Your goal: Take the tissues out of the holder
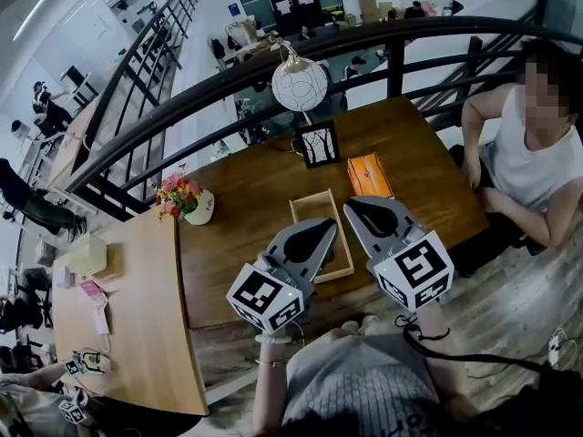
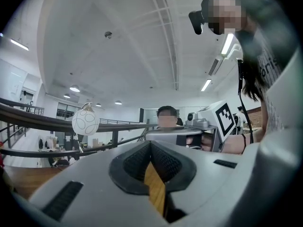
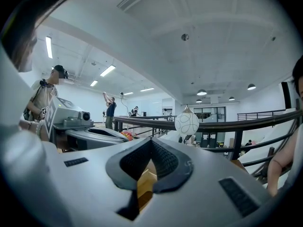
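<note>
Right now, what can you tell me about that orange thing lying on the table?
The orange packet is a flat, soft-looking rectangle with a pale strip along its middle, perhaps an opening. It lies flat on the dark wooden table, just right of the black picture frame and beyond the right gripper, whose shut jaws hold nothing.

No legible text, brand, number or sign recorded. The cube [image 1: 266,300] on the left claw [image 1: 323,228] and the cube [image 1: 414,271] on the right claw [image 1: 360,208] bear black-and-white square markers only, no characters. Print on a shirt [image 2: 273,72] is partial and unreadable.
</note>
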The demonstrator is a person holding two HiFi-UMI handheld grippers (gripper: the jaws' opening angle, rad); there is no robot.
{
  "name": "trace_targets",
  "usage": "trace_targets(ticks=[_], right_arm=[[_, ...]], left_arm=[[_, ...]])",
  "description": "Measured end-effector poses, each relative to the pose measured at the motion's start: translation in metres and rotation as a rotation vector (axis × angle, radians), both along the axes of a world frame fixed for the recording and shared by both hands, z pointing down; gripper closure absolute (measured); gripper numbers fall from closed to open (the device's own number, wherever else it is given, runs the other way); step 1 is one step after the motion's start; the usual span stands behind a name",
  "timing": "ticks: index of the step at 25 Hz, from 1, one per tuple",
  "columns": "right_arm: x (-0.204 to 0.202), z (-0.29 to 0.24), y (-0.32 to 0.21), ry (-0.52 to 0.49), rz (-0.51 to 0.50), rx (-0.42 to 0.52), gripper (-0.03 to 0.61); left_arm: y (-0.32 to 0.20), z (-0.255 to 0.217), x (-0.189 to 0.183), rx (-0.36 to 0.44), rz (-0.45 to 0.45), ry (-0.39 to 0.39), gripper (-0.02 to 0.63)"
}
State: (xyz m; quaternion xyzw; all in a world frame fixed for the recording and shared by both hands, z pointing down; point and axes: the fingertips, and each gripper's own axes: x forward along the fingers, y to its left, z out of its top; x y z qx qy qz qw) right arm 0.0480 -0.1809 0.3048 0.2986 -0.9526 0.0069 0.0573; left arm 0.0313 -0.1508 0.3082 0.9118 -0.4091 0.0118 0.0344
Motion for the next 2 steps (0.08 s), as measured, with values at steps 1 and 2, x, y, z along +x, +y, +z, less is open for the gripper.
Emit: trace_targets(ticks=[1,2], right_arm=[[0.0008,0.0013,-0.0004,0.006,0.001,-0.004,0.566],[0.0018,0.0027,-0.0008,0.013,0.002,-0.008,0.566]], left_arm=[[0.0002,-0.0006,0.0008,0.001,-0.003,0.0,0.606],[0.0005,-0.0013,0.0017,0.003,-0.005,0.001,0.606]])
